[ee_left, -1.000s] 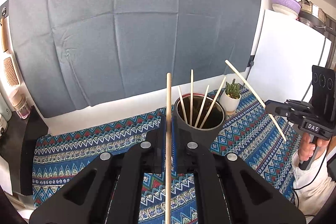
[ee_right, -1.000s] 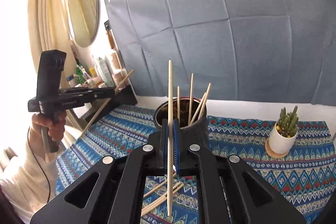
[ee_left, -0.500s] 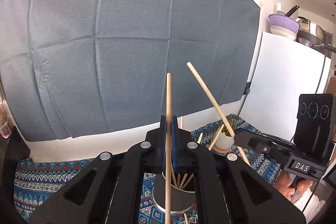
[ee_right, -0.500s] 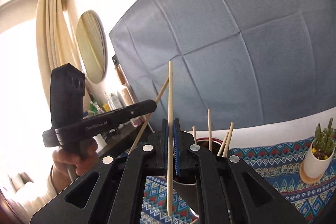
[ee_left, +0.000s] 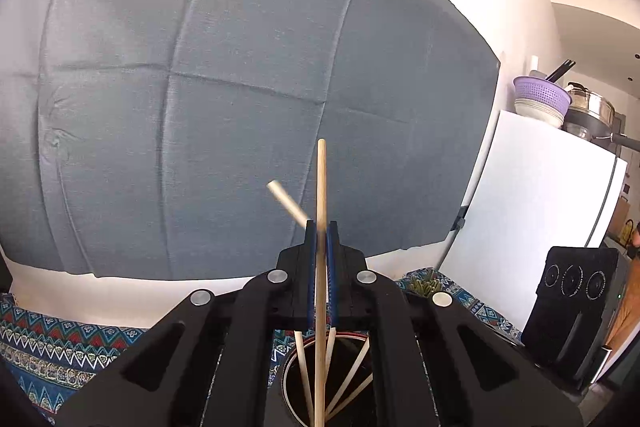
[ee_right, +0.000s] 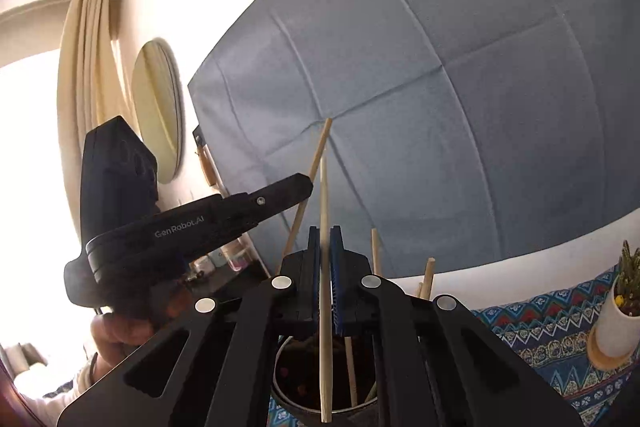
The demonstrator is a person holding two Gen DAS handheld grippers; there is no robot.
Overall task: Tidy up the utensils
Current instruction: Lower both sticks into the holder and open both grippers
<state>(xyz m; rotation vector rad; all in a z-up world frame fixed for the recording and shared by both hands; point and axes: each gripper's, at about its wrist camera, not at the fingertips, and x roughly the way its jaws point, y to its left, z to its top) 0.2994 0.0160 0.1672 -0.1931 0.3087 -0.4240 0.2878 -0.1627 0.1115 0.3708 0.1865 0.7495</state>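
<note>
Left tool (ee_left: 320, 243): clamped on a wooden chopstick (ee_left: 320, 267), blue pads pressed tight on either side of the shaft.
Grip point, left: roughly mid-length; the stick runs on above the pads and below them, upright.
Right tool (ee_right: 325, 247): clamped on a second chopstick (ee_right: 324, 267), held near upright in the same way.
Holder (ee_right: 296, 387): dark round cup on the worktop, directly under both tools in both wrist views.
Left stick, lower end: looks to reach inside the holder mouth; how deep cannot be told.
Right stick, lower end: shows over the near rim; inside or just above it cannot be told.
Contents: several more chopsticks (ee_left: 352, 375) already stand in the cup, leaning outward against the wall.
Other tool as seen: the left tool appears in the right wrist view, close by on the left with its stick slanted; the tops of the two sticks nearly cross.
Worktop (ee_right: 552, 323): covered by a blue patterned cloth; a small potted cactus (ee_right: 624, 303) stands to the right, well apart from the cup.
Handling, judged: light, stiff, smooth wood; a thin round shaft can pivot or slide between pads.
Hold, judged: mid-shaft as now suits; keeps the stick vertical for the drop.
Risk, judged: the two sticks may knock together, or catch the leaning ones on release.
</note>
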